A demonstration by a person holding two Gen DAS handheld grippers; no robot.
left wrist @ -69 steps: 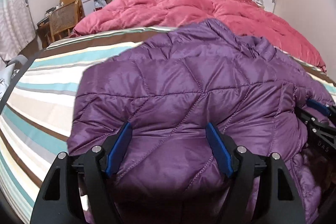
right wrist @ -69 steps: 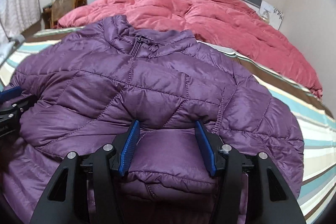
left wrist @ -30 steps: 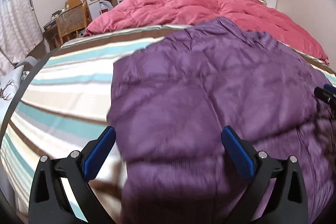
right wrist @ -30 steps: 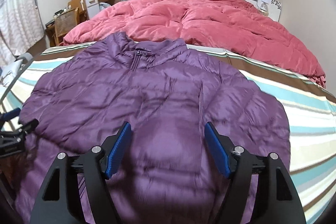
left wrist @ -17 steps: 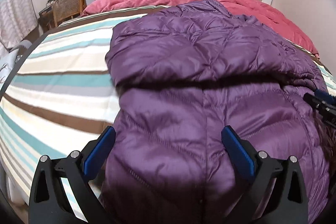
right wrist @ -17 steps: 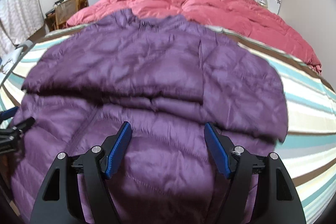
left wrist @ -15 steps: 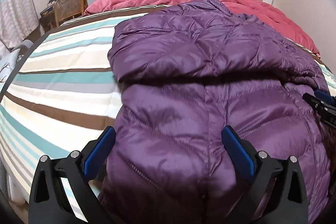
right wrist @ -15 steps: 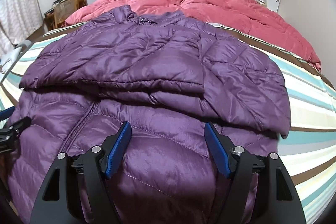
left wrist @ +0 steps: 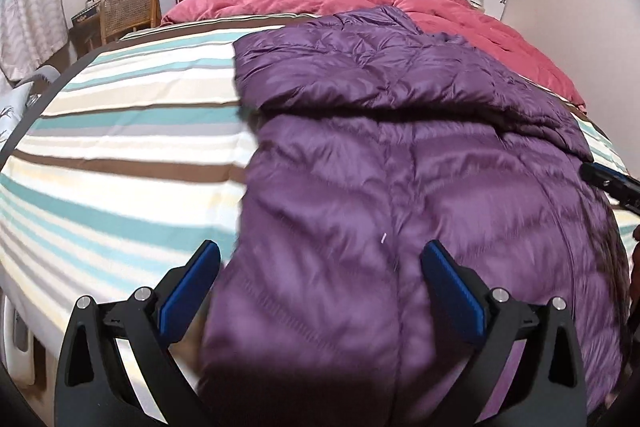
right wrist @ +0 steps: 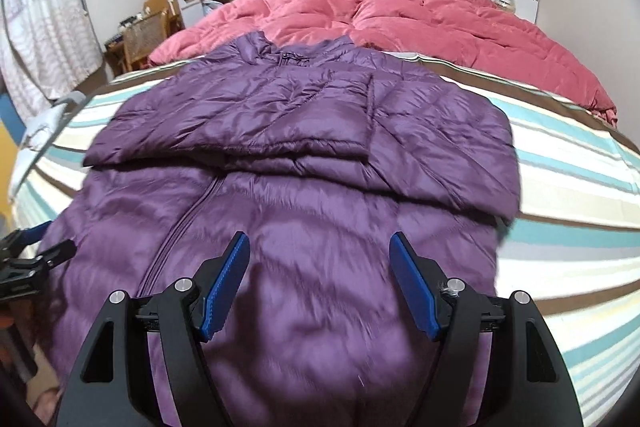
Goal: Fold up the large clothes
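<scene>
A purple quilted down jacket (right wrist: 304, 155) lay face up across the striped bedsheet (left wrist: 120, 131), filling the centre and lower half of the right wrist view, its collar toward the top of the frame and its sleeves folded across the chest in a thick band over the zipper. The hem end spread toward the bottom of both views, blurred there. The left hand-held gripper (left wrist: 320, 287) hovered at the lower centre of its frame over the jacket's left edge, blue pads set wide apart and gripping nothing; the right hand-held gripper (right wrist: 320, 279) hung over the lower body of the jacket, likewise wide open and empty. A pink duvet (right wrist: 400, 15) lay heaped near the headboard in the upper part of the frame, and a wicker chair (left wrist: 128, 7) stood at upper left. With the sleeves apparently already tucked in, the work seemed to stand between folds; the next move would likely call for each gripper to drop to the hem, close on a corner and carry it up toward the collar, keeping the puffy layers from sliding.
</scene>
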